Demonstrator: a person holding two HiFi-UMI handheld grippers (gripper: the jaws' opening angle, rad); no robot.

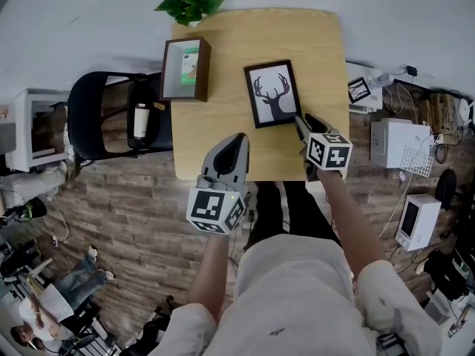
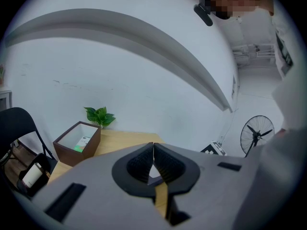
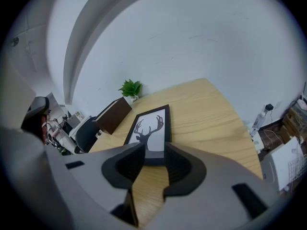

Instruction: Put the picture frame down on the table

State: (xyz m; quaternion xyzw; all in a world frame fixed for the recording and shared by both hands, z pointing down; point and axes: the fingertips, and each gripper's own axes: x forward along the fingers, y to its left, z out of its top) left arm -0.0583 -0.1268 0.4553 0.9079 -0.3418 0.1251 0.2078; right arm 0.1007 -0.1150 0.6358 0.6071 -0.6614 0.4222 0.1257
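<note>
The black picture frame (image 1: 273,93) with a deer-head silhouette lies flat on the wooden table (image 1: 312,50), right of centre. My right gripper (image 1: 303,122) hovers just off its near right corner, jaws open and empty. In the right gripper view the frame (image 3: 149,131) lies just past the open right gripper (image 3: 154,150), its near edge showing in the gap. My left gripper (image 1: 239,138) hangs over the table's front edge, left of the frame and apart from it. In the left gripper view the left gripper (image 2: 153,147) is shut with nothing in it.
A brown open box (image 1: 185,69) stands on the table's left side, a small green plant (image 1: 191,6) at the far edge. A black chair (image 1: 96,113) stands left of the table. White boxes (image 1: 393,141) and cables crowd the floor at the right.
</note>
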